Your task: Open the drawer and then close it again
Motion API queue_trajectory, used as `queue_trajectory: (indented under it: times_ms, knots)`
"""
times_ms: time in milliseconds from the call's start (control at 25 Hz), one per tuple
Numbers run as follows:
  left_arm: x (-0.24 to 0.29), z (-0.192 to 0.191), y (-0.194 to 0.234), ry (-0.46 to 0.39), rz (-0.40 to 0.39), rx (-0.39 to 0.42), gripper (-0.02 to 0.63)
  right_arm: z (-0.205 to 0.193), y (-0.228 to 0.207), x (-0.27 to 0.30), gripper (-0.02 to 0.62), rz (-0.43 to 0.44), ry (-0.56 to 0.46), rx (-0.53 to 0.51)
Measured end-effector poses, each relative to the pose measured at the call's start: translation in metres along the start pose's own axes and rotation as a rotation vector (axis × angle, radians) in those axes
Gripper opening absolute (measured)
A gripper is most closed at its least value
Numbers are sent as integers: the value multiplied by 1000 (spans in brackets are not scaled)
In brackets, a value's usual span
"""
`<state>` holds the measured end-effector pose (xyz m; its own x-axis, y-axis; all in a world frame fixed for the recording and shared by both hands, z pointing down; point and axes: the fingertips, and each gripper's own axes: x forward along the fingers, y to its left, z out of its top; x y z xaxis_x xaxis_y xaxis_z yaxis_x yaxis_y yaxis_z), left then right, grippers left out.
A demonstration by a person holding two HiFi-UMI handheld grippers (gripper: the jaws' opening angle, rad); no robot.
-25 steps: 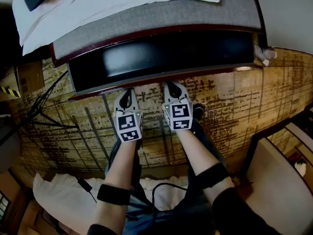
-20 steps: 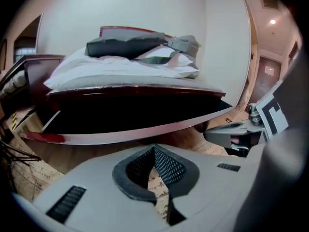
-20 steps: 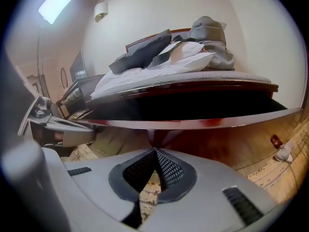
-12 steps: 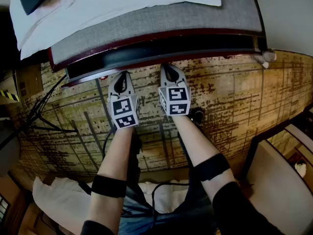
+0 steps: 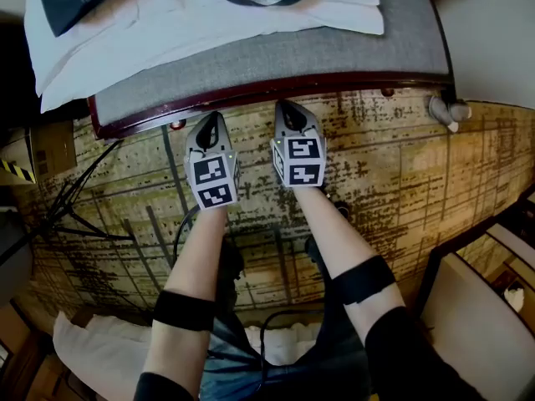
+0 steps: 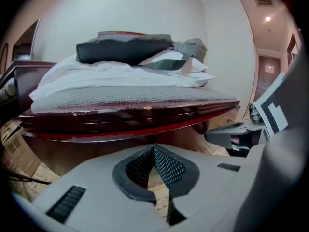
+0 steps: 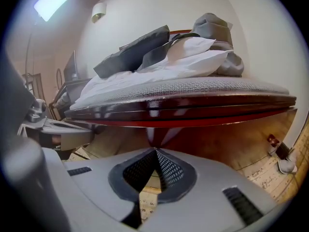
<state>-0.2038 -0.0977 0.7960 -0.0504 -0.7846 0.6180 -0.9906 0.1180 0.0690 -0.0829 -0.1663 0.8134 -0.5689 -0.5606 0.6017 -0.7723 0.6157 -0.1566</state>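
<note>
1. The drawer (image 7: pixel 217 144) lies fully home beneath the bed (image 5: pixel 334 48). Its brown wooden front stands under the dark red rail (image 5: pixel 351 82) that runs along the bed's near edge.
2. The left tool (image 5: pixel 211 119) has its jaws closed together, with nothing between them. The left gripper view shows the meshed pads (image 6: pixel 166 168) meeting in a point in front of the drawer front (image 6: pixel 87 151).
3. The right tool (image 5: pixel 287 107) also has its jaws pressed together and holds nothing. Its pads (image 7: pixel 166 170) meet just below the red rail in the right gripper view.
4. Both tools lie side by side, close together but apart, each pointing at the bed and angled downward. In the head view their tips reach the rail's edge near the middle of the bed side. Contact with the drawer front cannot be confirmed.
5. Each tool carries its marker cube, and each is held on an outstretched forearm wearing a black band (image 5: pixel 188 322).
6. White bedding (image 5: pixel 209 15) and dark cushions (image 7: pixel 130 54) lie heaped on the bed.
7. The floor is a patterned brown carpet (image 5: pixel 401 165). Dark cables (image 5: pixel 75 207) lie across it at the left, near a cardboard box (image 5: pixel 50 136).
</note>
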Motion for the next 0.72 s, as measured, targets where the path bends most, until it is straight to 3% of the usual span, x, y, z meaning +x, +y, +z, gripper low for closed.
queue_trajectory:
  times_ms: [720]
  knots:
    - [11,9,6,5,-31,3,5,8,-2,15,6,-8,18,-43]
